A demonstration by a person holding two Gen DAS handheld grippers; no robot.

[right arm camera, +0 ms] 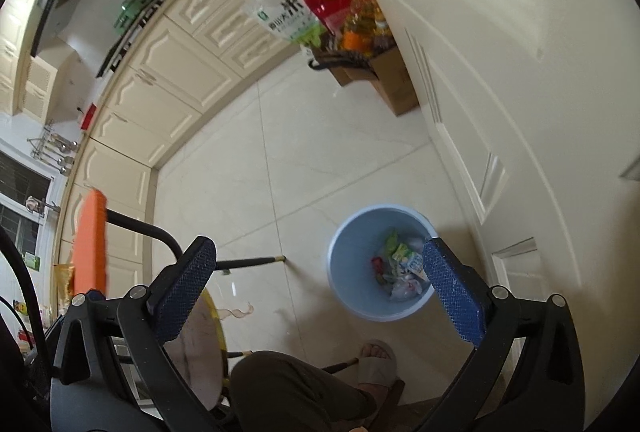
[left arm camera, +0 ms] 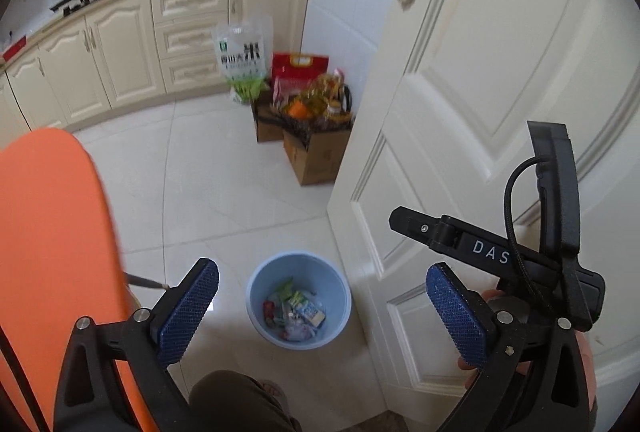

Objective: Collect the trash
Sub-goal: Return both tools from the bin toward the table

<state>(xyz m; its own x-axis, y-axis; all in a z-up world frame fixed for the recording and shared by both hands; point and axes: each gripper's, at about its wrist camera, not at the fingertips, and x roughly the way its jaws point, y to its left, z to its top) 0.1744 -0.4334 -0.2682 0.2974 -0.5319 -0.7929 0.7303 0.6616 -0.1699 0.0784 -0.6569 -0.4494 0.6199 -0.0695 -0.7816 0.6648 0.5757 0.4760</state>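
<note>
Both grippers, left (left arm camera: 322, 306) and right (right arm camera: 320, 288), jaws spread, nothing between. Round pale-blue plastic bin (left arm camera: 256, 296) of wrappers on floor, twelve o'clock below.

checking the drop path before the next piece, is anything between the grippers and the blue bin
Nothing visible. The round light-blue plastic bin stands open-topped on the pale tiled floor, wrappers inside. Left gripper and right gripper look down on it with empty jaws wide apart. The white panelled door is beside it.
</note>
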